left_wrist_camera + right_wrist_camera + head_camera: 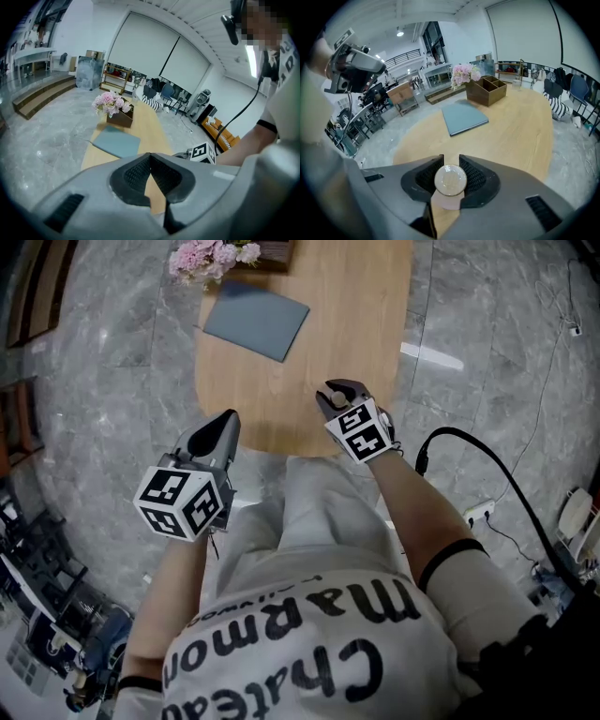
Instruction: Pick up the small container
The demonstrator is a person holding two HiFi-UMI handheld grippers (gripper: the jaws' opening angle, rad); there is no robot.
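Grey left claw (229, 418) and right claw (336, 397), black-and-white marker cubes (183, 501), white black-lettered T-shirt (309, 652), black cable (487, 460).

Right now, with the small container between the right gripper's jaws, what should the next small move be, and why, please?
I'd lift it straight up, slowly. The right gripper looks shut on the small round container, touching both its sides, low over the wooden table near its edge.

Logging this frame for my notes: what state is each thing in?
Right gripper: shut on the small container.
Small container: lid on, clamped between the jaws.
Left gripper: shut, empty.
Notebook: closed, flat on the table.
Wooden box: open-topped, upright.
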